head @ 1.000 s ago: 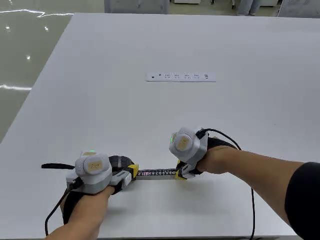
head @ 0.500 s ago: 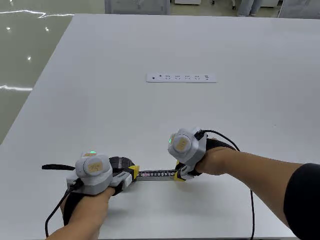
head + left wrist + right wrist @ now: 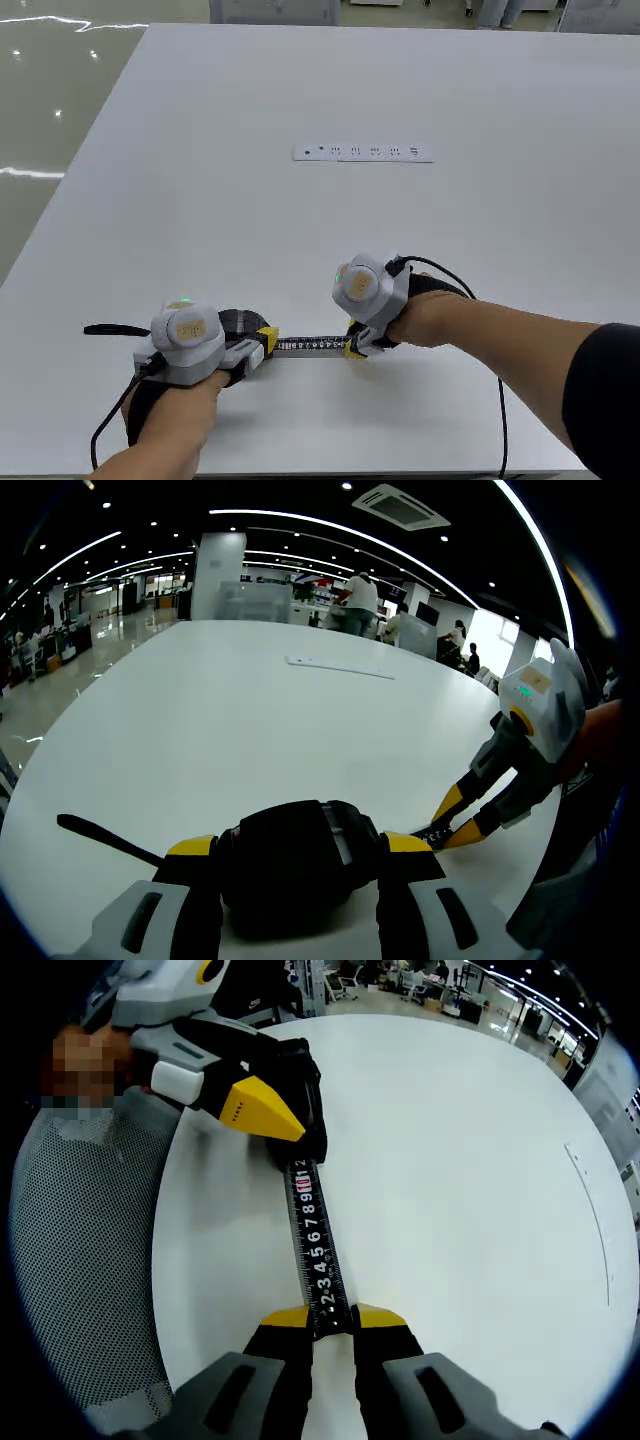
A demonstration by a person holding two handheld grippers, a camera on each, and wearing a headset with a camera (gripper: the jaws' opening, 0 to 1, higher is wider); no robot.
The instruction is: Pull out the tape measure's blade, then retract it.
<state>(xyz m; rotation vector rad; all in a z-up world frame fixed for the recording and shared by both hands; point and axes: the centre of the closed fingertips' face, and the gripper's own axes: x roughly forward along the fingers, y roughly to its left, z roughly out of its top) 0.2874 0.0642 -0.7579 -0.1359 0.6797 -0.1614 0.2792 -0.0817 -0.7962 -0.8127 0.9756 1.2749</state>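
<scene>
Nearest, the right gripper (image 3: 332,1318) pinches the tip of the blade (image 3: 313,1230), with roughly 12 marks showing. Beyond it, the left gripper (image 3: 298,846) clamps the black tape measure (image 3: 285,875) on the white table (image 3: 300,90). Only a short length is out; retraction is probably left to do.

The head view is looking down on the table (image 3: 300,80); the gripper views are facing each other closely, sharing the tape measure (image 3: 290,865).
</scene>
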